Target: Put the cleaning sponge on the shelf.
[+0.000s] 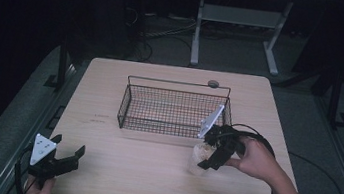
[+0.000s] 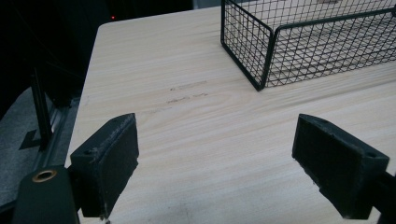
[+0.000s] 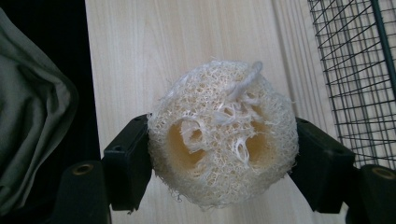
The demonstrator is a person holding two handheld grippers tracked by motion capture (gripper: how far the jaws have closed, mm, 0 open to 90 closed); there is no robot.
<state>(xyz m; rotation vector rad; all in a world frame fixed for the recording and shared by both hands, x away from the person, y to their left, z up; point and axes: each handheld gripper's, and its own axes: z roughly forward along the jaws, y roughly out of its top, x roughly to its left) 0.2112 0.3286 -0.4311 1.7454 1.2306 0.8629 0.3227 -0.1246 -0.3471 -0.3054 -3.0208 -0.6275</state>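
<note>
A pale, fibrous loofah sponge [image 3: 223,135] sits squeezed between the two black jaws of my right gripper [image 3: 223,154], which is shut on it. From the high view, the right gripper [image 1: 207,157] holds the loofah [image 1: 199,153] just above the table, close to the front right corner of the black wire basket [image 1: 174,108]. My left gripper [image 1: 68,151] hovers over the table's front left corner, jaws wide apart and nothing between them. The left gripper [image 2: 217,154] looks across bare wood toward the basket [image 2: 261,56].
The light wooden table [image 1: 150,170] has faint scuff marks [image 2: 187,93] left of the basket. A small round grey disc [image 1: 213,84] lies at the far edge behind the basket. A grey cloth [image 3: 32,126] hangs beside the table edge in the right gripper view. A desk frame stands beyond.
</note>
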